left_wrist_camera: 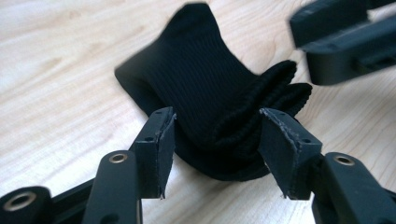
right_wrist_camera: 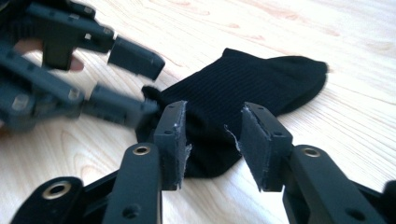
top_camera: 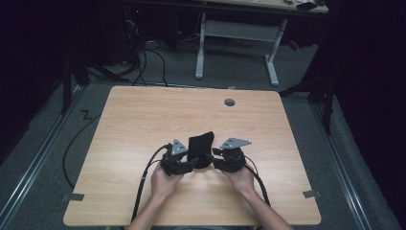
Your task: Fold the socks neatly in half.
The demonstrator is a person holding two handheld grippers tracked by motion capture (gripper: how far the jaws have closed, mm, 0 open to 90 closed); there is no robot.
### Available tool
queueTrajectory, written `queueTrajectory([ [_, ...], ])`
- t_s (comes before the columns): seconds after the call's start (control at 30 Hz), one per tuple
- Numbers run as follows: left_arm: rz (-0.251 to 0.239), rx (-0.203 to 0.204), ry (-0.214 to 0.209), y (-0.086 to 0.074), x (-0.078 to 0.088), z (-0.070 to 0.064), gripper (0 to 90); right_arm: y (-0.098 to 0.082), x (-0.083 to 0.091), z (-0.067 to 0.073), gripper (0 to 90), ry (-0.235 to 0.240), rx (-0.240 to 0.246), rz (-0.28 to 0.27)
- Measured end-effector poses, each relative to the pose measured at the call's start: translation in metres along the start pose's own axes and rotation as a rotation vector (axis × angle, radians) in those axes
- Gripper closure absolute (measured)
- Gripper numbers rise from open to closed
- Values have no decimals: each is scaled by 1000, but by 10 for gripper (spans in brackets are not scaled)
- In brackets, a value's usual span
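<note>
- A black sock [top_camera: 199, 145] lies on the wooden table [top_camera: 143, 120], a little toward 6 o'clock from its middle, between the two grippers.
- The left gripper [left_wrist_camera: 212, 135] has its jaws apart around the sock's ribbed cuff [left_wrist_camera: 261, 93]; the pads do not press it.
- The right gripper [right_wrist_camera: 212, 140] is released too, jaws spread over the sock's near edge, at 3 o'clock of the sock.

Sock [left_wrist_camera: 205, 88] cuff edge behind left gripper [left_wrist_camera: 215, 140] fingers; far tip blurred.
</note>
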State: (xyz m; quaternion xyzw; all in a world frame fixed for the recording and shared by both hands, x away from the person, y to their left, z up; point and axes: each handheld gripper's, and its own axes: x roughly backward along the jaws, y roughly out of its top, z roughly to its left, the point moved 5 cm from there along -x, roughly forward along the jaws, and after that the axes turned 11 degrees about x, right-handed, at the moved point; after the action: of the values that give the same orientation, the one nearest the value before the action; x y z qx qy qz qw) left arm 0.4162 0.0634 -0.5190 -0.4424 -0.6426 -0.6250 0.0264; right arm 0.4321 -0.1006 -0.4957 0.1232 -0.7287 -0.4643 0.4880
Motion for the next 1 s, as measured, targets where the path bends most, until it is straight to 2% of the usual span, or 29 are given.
queueTrajectory([
  [0.13,27,-4,19,-7,-7,-1,459,-1,-16,-1,692,19,-9,35],
  [0.23,47,-1,24,-12,-11,0,460,-6,-24,-1,806,24,8,57],
  [0.3,52,8,22,-14,-14,0,466,-6,-25,-1,856,15,21,52],
  [0.37,46,10,23,-15,-14,0,470,-3,-22,0,864,10,32,37],
  [0.63,40,-1,48,-15,-15,-2,493,3,-5,8,864,4,71,-12],
  [0.7,39,1,50,-15,-15,-2,496,-1,-5,13,857,-10,95,-4],
  [0.77,41,4,49,-15,-15,-2,497,-8,-11,15,828,-15,105,29],
  [0.83,45,13,43,-14,-14,-1,493,-18,-20,13,761,3,72,74],
  [0.9,40,9,32,-14,-11,0,466,-20,-19,10,706,12,46,66],
  [1.0,6,12,13,-9,-4,-2,442,-17,-13,10,674,4,51,56],
])
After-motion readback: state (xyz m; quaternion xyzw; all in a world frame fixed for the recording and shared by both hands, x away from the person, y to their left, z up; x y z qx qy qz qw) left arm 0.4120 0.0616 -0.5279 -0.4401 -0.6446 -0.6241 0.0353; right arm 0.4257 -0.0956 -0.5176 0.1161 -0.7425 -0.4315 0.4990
